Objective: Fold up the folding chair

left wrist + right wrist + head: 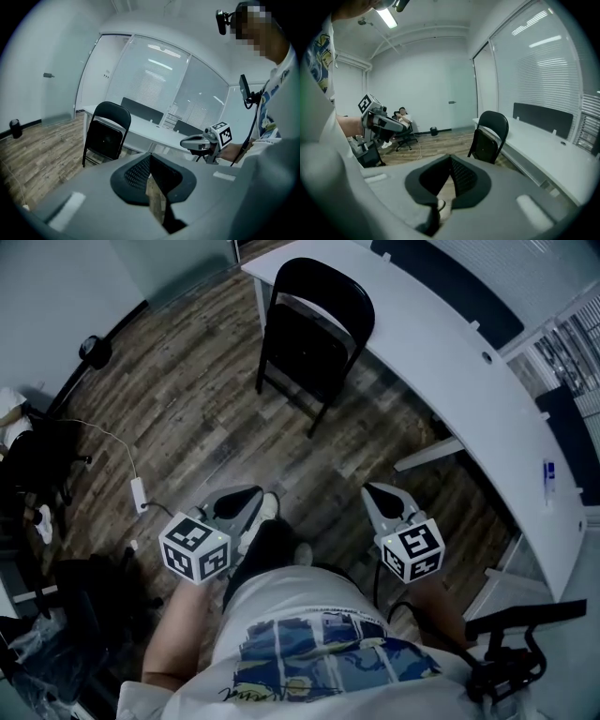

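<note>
A black folding chair [314, 338] stands on the wood floor against the curved white desk [469, 362], well ahead of both grippers. Its seat looks tipped up close to the backrest. The chair also shows in the left gripper view [107, 133] and the right gripper view [490, 136]. My left gripper [255, 495] and right gripper [375, 491] are held low in front of the person's body, pointing toward the chair and apart from it. Both are shut with nothing between the jaws, as the left gripper's own jaws [150, 164] and the right gripper's own jaws [451, 166] show.
The desk runs along the right side. A cable with a white adapter [139, 493] lies on the floor at the left, beyond a small black bin [97, 351]. Dark gear crowds the left edge. A person sits in an office chair [401, 119] at the far wall.
</note>
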Demonstrator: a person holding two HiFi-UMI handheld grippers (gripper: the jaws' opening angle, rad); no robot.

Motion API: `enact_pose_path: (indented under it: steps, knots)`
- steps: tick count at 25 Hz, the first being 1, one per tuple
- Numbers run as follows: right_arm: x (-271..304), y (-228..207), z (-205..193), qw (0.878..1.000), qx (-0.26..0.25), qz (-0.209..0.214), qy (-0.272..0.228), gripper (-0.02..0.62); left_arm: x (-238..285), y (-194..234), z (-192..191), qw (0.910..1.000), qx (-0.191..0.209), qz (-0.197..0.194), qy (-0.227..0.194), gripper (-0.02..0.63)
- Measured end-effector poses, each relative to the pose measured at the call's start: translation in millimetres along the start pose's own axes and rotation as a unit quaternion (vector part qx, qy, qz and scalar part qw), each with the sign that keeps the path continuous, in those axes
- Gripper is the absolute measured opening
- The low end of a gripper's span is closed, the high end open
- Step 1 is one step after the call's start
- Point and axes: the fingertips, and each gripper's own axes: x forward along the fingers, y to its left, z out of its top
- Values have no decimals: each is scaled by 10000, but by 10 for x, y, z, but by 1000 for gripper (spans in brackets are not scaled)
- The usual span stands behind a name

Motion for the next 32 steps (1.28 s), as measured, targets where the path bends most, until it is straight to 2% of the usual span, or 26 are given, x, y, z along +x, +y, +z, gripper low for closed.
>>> enact_pose_path:
  steps: [5, 12, 17, 20, 26, 32]
  knots:
    - [-238, 130, -92, 9999, -60, -126, -57, 3, -120, -170, -62, 10000, -1, -37, 22, 6]
    - [-501, 396, -100, 9985, 66, -516, -188, 3, -255, -273, -28, 9988, 359, -318, 54, 6]
    - [-433, 819, 48, 9983, 35, -534, -226, 3, -583, -201, -49, 9978, 379, -536, 25, 6]
    - [-350, 928, 143, 9982, -9, -544, -253, 3, -684, -104, -61, 9977, 325, -587, 47, 6]
    - [-355, 1322, 163, 9976, 12, -643, -251, 3, -956, -159, -93, 9947, 666, -782, 45, 6]
    - [-239, 1613, 221, 9977, -60, -624, -247, 3, -1133, -50, -213, 9939, 644, -889, 86, 6]
